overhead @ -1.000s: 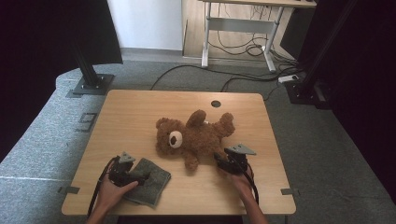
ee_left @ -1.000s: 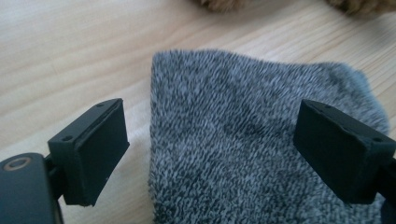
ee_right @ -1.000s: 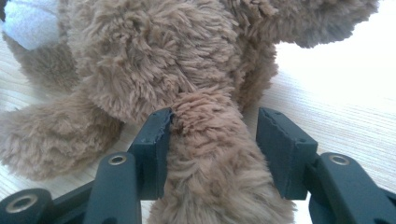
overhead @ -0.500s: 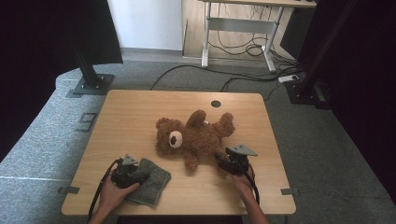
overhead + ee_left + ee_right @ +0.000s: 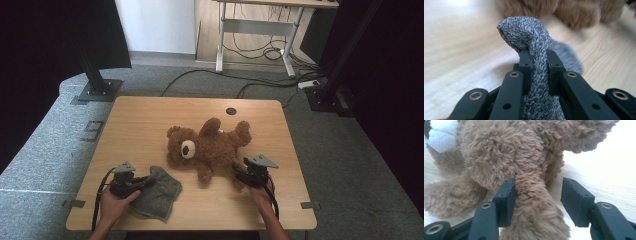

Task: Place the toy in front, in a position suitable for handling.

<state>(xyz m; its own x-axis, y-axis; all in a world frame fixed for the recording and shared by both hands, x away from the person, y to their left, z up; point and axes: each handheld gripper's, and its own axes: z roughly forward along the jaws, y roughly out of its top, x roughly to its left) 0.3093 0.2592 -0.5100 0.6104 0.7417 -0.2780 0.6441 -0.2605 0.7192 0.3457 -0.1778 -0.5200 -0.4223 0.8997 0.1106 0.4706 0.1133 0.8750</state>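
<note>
1. The left gripper (image 5: pixel 146 182), at 7 o'clock on the worktop (image 5: pixel 150 120), has just been closing its fingers, now clamped on a bunched fold of the grey cloth (image 5: pixel 529 37), likely to lift it.
2. The right gripper (image 5: pixel 236 172), at 5 o'clock, has its fingers apart around a leg of the teddy bear (image 5: pixel 210 147) at the centre, one pad touching fur, probably steadying it.
3. No writing is readable.
</note>
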